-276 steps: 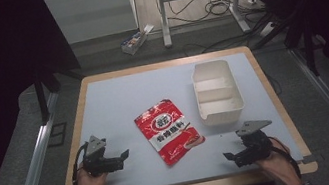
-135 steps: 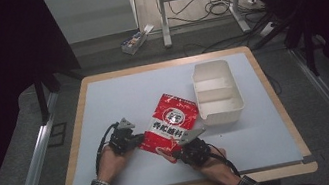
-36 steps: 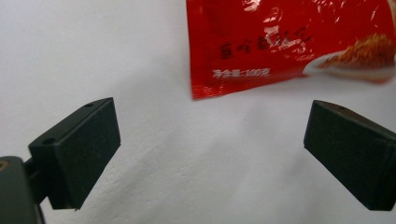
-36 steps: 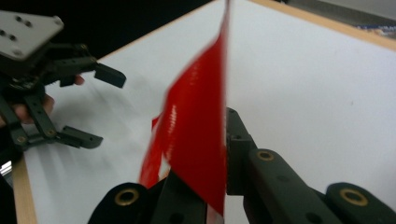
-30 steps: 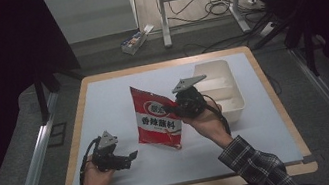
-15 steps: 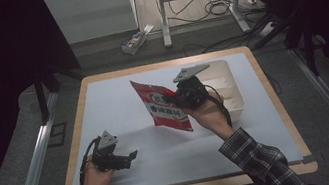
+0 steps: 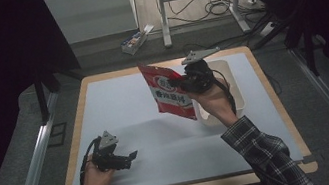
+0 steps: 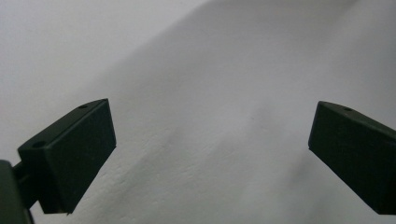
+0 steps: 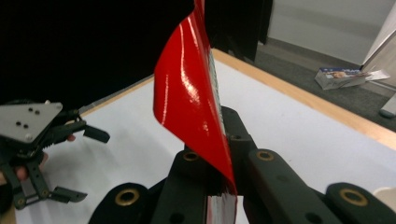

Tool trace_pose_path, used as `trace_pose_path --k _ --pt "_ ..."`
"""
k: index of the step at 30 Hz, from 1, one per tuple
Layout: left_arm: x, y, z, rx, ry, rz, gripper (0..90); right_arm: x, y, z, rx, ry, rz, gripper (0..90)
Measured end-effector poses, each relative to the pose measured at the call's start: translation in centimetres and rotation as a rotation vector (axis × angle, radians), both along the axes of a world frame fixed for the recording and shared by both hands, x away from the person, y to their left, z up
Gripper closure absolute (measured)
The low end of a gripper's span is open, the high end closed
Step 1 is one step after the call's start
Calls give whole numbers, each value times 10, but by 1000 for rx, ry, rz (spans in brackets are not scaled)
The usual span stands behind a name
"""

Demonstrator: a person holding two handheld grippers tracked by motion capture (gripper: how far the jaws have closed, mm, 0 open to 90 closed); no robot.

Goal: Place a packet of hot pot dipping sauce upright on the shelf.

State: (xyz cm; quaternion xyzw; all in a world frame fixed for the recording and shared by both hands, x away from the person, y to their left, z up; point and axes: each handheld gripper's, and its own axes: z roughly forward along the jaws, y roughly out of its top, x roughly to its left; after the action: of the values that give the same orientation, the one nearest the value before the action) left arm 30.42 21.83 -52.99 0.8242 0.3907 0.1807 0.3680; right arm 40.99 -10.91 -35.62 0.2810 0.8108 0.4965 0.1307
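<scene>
One red packet (image 7: pixel 170 93) bearing unreadable white characters hangs clamped in the right gripper (image 7: pixel 186 82); left gripper (image 7: pixel 125 160) fingers gape.

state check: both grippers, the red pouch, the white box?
Right gripper: shut on the red pouch, raised off the table.
Red pouch: held by one edge, in the air, beside the white box, sealed as far as visible.
White box: lidless, on the table, contents hidden by the hand.
Left gripper: open, nothing between its fingers, low over the white table.
</scene>
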Motion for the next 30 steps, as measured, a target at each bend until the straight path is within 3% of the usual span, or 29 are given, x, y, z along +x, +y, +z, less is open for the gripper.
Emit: trace_pose_path --k 12,30 --pt "0 -1 -1 9 5 -2 7 22 -20 21 4 -39 -73 885" --pt "1 0 -2 1 4 5 3 57 -54 32 -3 -65 -185 886"
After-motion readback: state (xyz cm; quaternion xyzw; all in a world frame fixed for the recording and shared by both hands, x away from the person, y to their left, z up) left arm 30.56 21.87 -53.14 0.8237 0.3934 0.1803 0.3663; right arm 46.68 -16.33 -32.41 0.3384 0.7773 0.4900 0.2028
